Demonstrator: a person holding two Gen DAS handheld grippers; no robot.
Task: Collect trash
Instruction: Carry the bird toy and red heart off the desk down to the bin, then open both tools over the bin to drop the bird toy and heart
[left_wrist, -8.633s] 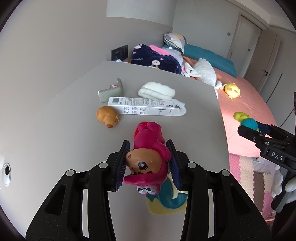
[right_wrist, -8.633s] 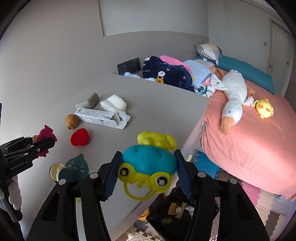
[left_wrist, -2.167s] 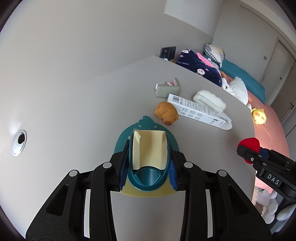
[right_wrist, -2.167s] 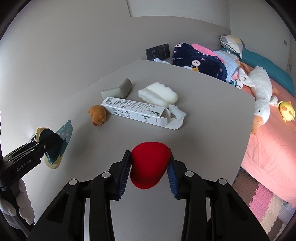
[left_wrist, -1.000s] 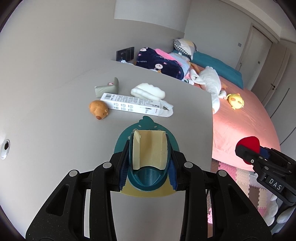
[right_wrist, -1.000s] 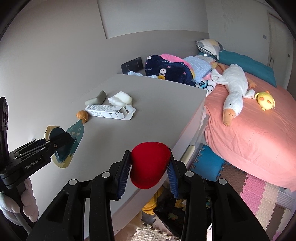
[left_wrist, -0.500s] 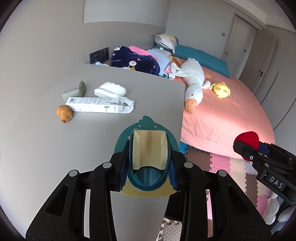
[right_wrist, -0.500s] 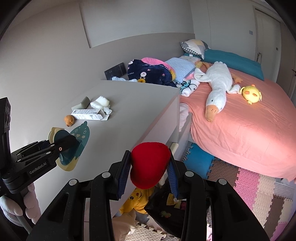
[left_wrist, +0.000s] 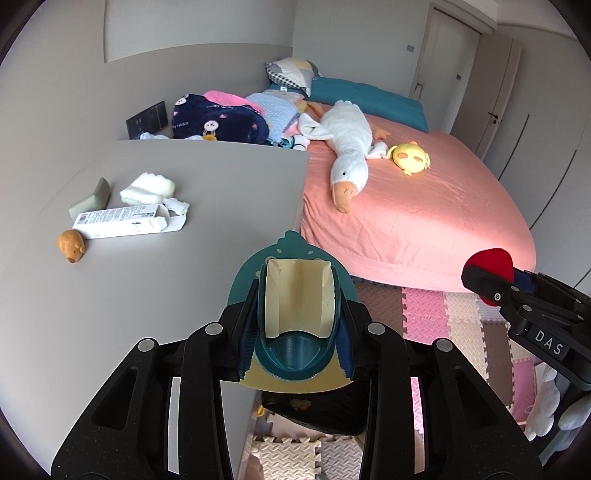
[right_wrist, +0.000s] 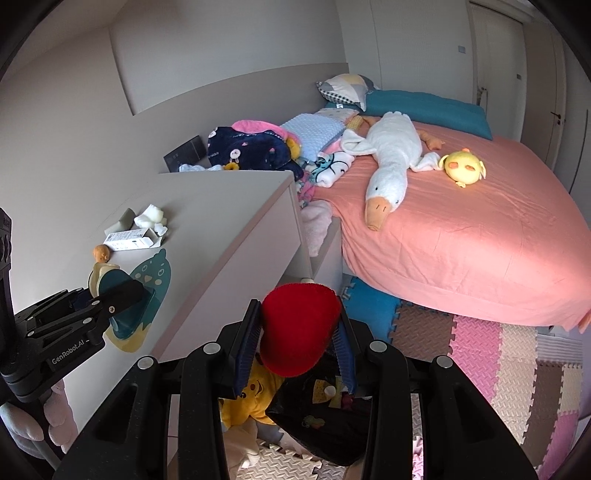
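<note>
My left gripper (left_wrist: 295, 325) is shut on a teal and cream bird-shaped holder (left_wrist: 295, 295), held over the grey table's (left_wrist: 184, 206) right edge; it also shows in the right wrist view (right_wrist: 136, 295). My right gripper (right_wrist: 295, 336) is shut on a red heart-shaped piece (right_wrist: 299, 325), held off the table above a black trash bag (right_wrist: 325, 432) on the floor. The bag also shows under my left gripper (left_wrist: 314, 413). On the table lie a white carton (left_wrist: 122, 221), a white foam lump (left_wrist: 147, 186), a grey wedge (left_wrist: 92, 199) and a small brown toy (left_wrist: 72, 245).
A pink bed (right_wrist: 461, 221) with a white goose plush (right_wrist: 391, 162) and a yellow chick plush (right_wrist: 463, 166) stands to the right. Foam mats (right_wrist: 498, 362) cover the floor. A yellow plush (right_wrist: 251, 398) lies beside the bag.
Both grippers have swung right, away from the table's middle toward its edge and the floor. The black bag has come into fuller view beneath them. Both holds are unchanged.
</note>
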